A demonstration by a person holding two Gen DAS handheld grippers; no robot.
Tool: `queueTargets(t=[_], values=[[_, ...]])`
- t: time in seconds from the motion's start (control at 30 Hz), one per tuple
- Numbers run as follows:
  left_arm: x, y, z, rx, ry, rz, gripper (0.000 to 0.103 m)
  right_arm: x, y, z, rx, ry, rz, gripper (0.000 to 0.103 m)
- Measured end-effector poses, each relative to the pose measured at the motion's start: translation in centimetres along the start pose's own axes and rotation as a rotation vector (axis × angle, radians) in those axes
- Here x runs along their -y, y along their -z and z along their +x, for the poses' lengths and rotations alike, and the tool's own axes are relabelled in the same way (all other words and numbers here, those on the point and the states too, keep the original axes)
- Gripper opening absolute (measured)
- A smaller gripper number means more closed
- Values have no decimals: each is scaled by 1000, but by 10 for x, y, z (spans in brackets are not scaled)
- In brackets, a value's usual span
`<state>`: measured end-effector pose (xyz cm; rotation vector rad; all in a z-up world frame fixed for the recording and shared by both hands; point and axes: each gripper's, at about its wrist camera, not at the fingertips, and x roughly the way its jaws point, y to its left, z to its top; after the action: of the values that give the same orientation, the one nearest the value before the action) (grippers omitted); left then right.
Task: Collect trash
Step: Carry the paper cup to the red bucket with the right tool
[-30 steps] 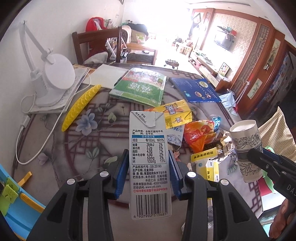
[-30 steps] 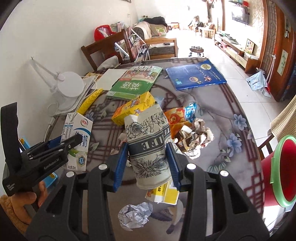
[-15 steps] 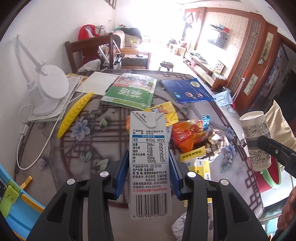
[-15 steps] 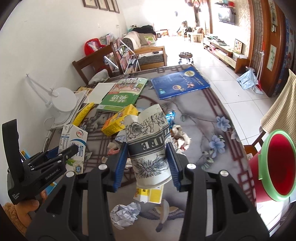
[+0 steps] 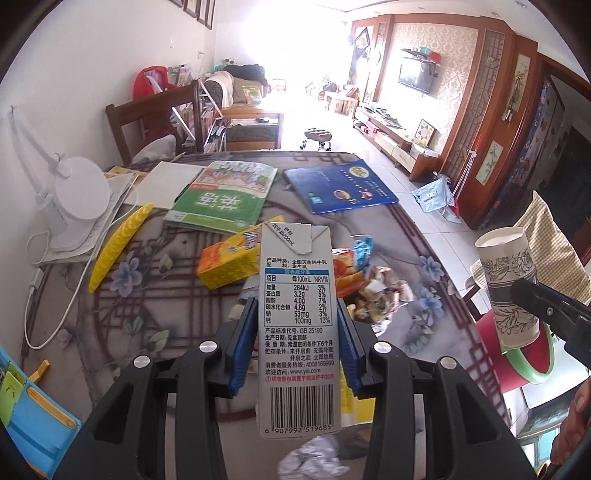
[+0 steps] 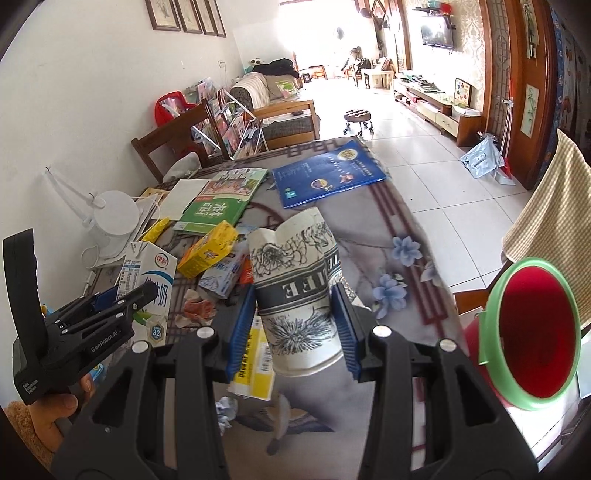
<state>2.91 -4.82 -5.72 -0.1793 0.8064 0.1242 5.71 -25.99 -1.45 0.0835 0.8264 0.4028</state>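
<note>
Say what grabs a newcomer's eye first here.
Each pair of tongs is shut on a piece of trash: the left tongs grip a milk carton, the right tongs a crushed paper cup. Right of the cluttered table, a red bin with a green rim gapes open.

This is a lived-in home, an open living and dining room. A dining table (image 5: 424, 236) under a flowered cloth stands near, with a wooden chair (image 5: 155, 122) at its far left. Farther off are a sofa (image 6: 266, 88), a wall television (image 5: 415, 75) over a low cabinet on the right, framed pictures (image 6: 184, 14) and a tiled floor (image 6: 424, 162).
</note>
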Motion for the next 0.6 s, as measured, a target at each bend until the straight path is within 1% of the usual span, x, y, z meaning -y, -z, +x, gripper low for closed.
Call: queueTargets(t=[0.27, 0.4, 0.6], values=[[41, 0, 7, -12, -26, -11, 38, 38, -8, -4, 0, -38, -7, 41], [60, 1, 14, -31, -39, -17, 38, 60, -13, -6, -1, -60, -7, 41], [99, -4, 16, -27, -35, 24, 38, 91, -17, -18, 27, -63, 12, 41]])
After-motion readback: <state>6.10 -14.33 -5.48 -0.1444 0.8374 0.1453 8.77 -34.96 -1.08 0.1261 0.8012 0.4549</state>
